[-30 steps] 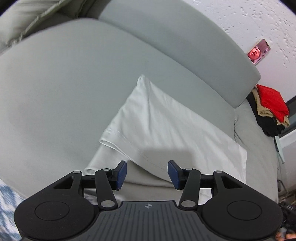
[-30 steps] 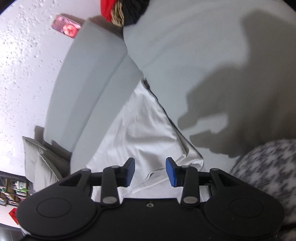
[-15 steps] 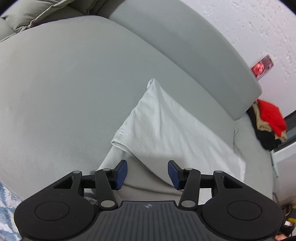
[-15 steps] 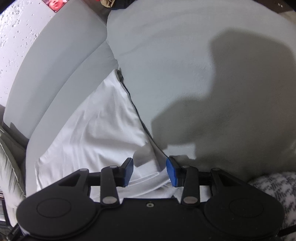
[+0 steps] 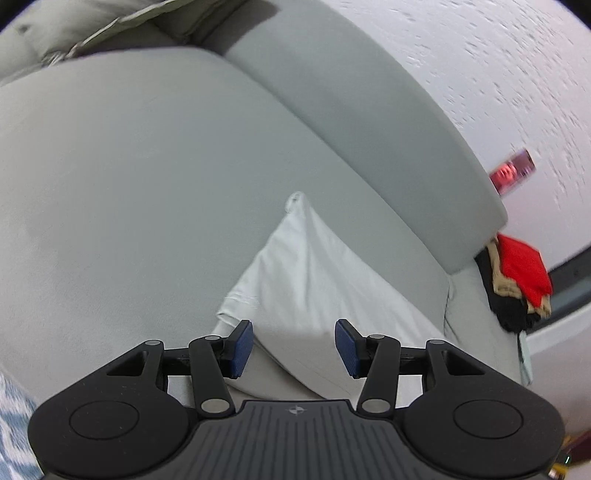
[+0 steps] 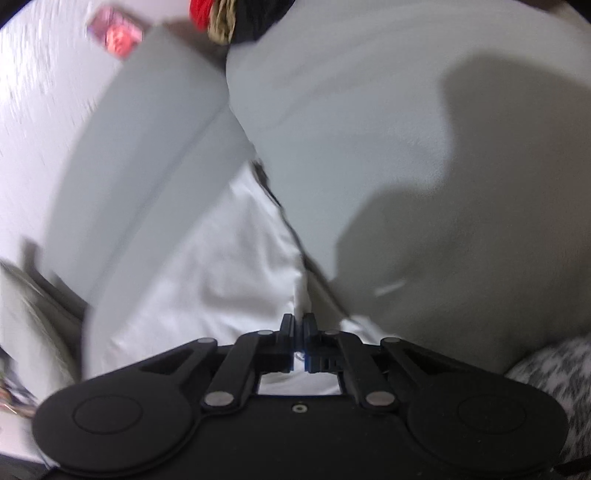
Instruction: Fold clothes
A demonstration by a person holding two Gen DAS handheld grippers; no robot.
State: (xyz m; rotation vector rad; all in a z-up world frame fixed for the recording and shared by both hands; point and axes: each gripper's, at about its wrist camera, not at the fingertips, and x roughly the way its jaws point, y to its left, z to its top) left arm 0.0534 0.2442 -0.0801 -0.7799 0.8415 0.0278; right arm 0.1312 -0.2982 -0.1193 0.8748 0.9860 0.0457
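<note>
Sofa seat [image 5: 140, 192]: broad bare cushion left of the white garment [image 5: 317, 280], open to approach. Backrest [image 5: 369, 110]: closes the far side, just behind the garment. Clothes pile [image 5: 517, 280]: blocks the seat's right end. Pillow [image 5: 74, 33]: fills the far left corner.

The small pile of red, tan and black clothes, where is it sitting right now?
In the left wrist view the small pile of red, tan and black clothes sits at the far right, just past the end of the grey sofa backrest, beyond the white garment.
</note>
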